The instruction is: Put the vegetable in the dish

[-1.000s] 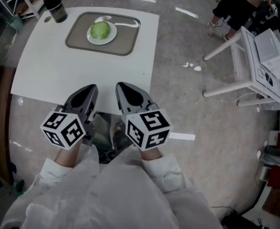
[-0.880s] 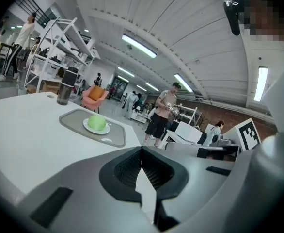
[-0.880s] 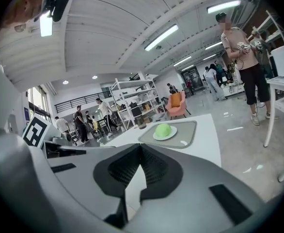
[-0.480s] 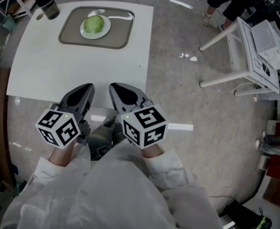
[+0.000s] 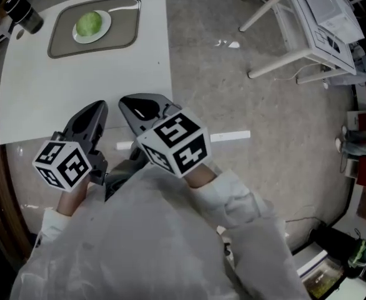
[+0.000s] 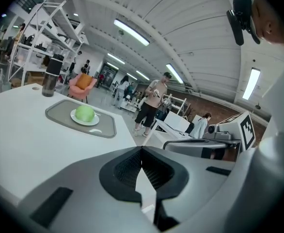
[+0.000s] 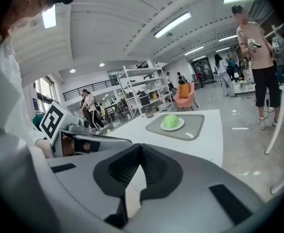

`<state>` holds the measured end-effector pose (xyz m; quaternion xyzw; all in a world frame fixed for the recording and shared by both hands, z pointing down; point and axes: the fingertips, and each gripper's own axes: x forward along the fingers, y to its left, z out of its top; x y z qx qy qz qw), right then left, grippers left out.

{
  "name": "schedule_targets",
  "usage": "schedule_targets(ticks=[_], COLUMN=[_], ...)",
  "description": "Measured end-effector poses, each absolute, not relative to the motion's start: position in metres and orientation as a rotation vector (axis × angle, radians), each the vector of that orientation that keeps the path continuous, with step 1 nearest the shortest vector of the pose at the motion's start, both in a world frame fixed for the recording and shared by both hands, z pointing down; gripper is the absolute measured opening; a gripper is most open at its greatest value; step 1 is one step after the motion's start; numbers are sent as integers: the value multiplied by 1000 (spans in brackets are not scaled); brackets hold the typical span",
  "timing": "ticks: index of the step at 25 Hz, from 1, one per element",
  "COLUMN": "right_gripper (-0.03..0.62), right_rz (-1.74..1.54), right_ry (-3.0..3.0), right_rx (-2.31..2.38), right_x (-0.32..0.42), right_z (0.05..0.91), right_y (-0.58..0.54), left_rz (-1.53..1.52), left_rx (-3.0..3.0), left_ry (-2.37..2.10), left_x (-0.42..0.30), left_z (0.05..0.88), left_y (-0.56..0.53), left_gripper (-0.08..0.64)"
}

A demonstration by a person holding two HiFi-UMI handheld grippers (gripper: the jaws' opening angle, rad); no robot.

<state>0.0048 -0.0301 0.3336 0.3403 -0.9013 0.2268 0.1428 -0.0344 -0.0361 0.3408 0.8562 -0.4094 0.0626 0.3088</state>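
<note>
A round green vegetable [image 5: 89, 23] sits on a small white dish [image 5: 103, 30], which rests on a grey tray [image 5: 125, 30] at the far side of the white table [image 5: 77, 80]. Both grippers hang at the table's near edge, well short of the tray. My left gripper [image 5: 99, 107] is shut with nothing between its jaws. Beside it, my right gripper [image 5: 124, 100] is also shut and empty. The left gripper view shows the vegetable [image 6: 85, 113] on the tray [image 6: 106, 128] beyond the closed jaws [image 6: 142, 149]. From the right gripper [image 7: 141, 146] the vegetable [image 7: 170, 121] lies ahead.
A dark cup [image 5: 24, 12] stands off the tray's left end, and a white spoon [image 5: 124, 5] lies on the tray. A white folding stand [image 5: 308, 17] is on the concrete floor to the right. People [image 6: 154, 101] stand in the room behind.
The table and tray have slid toward the upper left of the head view. Both grippers stay shut near the table's front edge, with the right one shifted a little to the left.
</note>
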Motion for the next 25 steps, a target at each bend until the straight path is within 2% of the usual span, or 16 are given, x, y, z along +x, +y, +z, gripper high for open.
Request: schedule_targets(ticks=[6, 25], right_gripper=[14, 12], right_rz=[641, 629], right_ry=[-2539, -2525], right_rx=[978, 836], right_x=[22, -1], right_z=[334, 360], right_y=[-28, -26], left_rz=[140, 221], left_rx=[2279, 2231], left_ry=[-1054, -1069], left_x=[-28, -36], left_z=[332, 355], left_y=[-34, -34], left_gripper=[8, 8])
